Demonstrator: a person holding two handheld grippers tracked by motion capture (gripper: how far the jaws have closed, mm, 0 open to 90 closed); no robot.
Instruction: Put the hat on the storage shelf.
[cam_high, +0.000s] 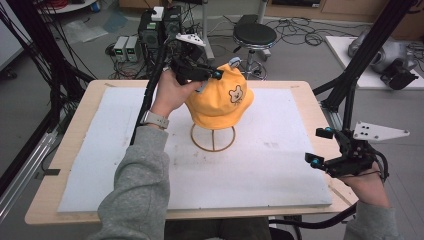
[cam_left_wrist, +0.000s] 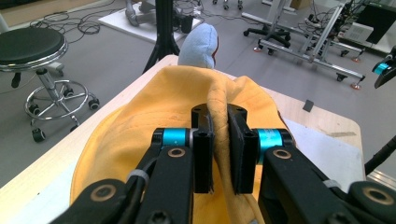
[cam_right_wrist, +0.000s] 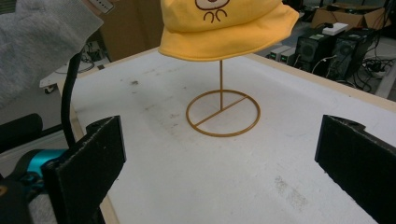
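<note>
Left claw (cam_left_wrist: 219, 151) pinches a fold of the yellow cloth bear hat (cam_high: 222, 97), hiding its crown; right claw (cam_high: 320, 146), lower right, gapes wide

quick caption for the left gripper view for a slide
Left gripper pinching a fold of the yellow hat, table edge and lab floor beyond.

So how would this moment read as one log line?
left gripper: shut on yellow hat | hat: on wire stand | right gripper: open, idle
</note>
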